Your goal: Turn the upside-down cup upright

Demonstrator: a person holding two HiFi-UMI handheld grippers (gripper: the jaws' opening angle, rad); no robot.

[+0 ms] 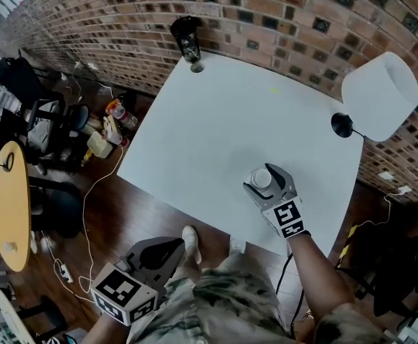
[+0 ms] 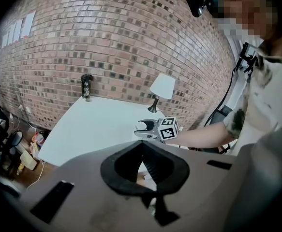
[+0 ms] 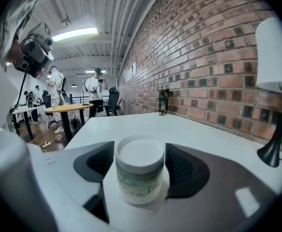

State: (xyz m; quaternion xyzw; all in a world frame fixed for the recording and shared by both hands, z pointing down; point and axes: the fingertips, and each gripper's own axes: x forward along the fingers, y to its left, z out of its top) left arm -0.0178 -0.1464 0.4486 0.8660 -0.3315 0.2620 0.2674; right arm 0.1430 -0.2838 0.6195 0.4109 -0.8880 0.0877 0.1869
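A small cup with a white top and a greenish printed wall stands on the white table near its front right. Its top face is a flat white disc with a raised rim. My right gripper reaches around the cup, one black pad on each side, with thin gaps showing, so it is open. In the left gripper view the cup shows beyond the jaws. My left gripper hangs low over the floor, off the table's near edge, its tips together with nothing between them.
A dark tumbler stands at the table's far corner by the brick wall. A white-shaded lamp stands at the right edge. On the floor to the left are a round wooden table, chairs, cables and bottles. People stand far behind in the right gripper view.
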